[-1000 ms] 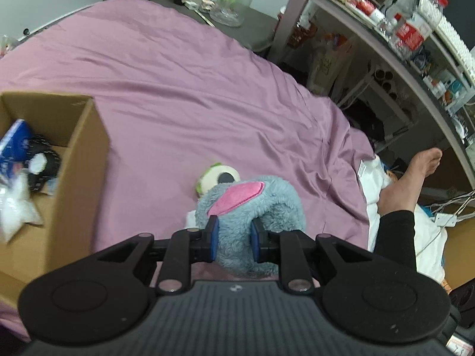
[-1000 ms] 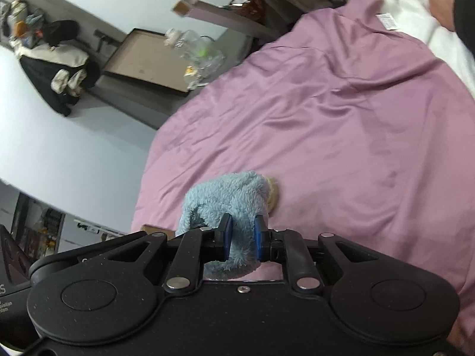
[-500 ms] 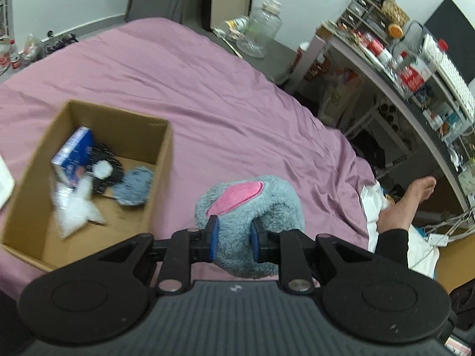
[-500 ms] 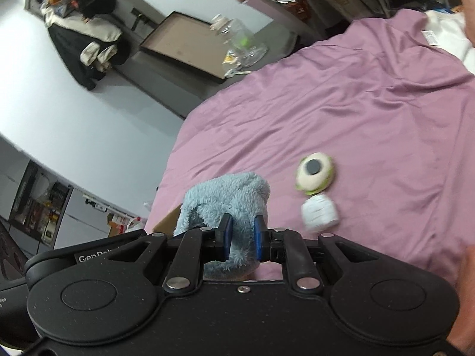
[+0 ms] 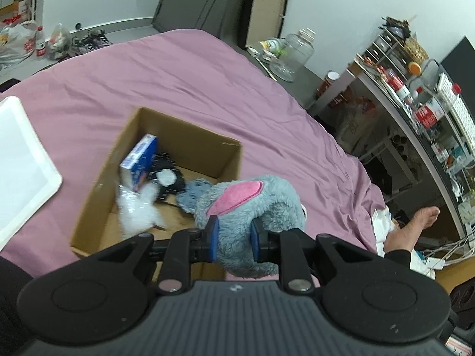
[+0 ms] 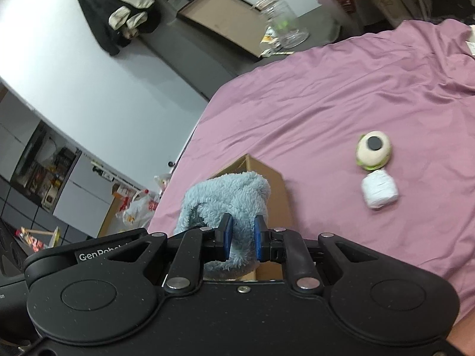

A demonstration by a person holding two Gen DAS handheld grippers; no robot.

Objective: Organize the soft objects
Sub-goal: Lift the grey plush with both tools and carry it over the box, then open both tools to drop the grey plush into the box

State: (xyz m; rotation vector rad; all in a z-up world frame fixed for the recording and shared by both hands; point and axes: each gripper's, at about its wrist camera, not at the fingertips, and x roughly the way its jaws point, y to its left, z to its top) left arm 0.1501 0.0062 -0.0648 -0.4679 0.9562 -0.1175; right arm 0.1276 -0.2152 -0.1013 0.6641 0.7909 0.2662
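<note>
A grey-blue plush toy with a pink ear [image 5: 252, 204] hangs in the air, my left gripper [image 5: 233, 242] shut on one part of it. My right gripper [image 6: 240, 238] is shut on another fluffy part of the plush toy [image 6: 228, 198]. It hangs beside and partly over an open cardboard box [image 5: 112, 184] on the purple bed sheet; the box [image 6: 276, 184] also shows behind the plush in the right wrist view. Inside lie a blue carton [image 5: 139, 157], a white crinkly bag [image 5: 136, 207], a black item and a small blue plush [image 5: 193, 192]. A round green-and-cream one-eyed toy [image 6: 374, 149] and a white roll [image 6: 379, 192] lie on the sheet.
A white lid [image 5: 20, 160] lies on the bed left of the box. A cluttered desk and shelves [image 5: 415, 103] stand along the right side, a glass jar [image 5: 291, 56] at the far end. A person's bare foot [image 5: 421, 222] is by the bed's right edge.
Both grippers have lifted the plush toy off the sheet and carried it left to the cardboard box. The one-eyed toy and white roll stay behind on the bed.
</note>
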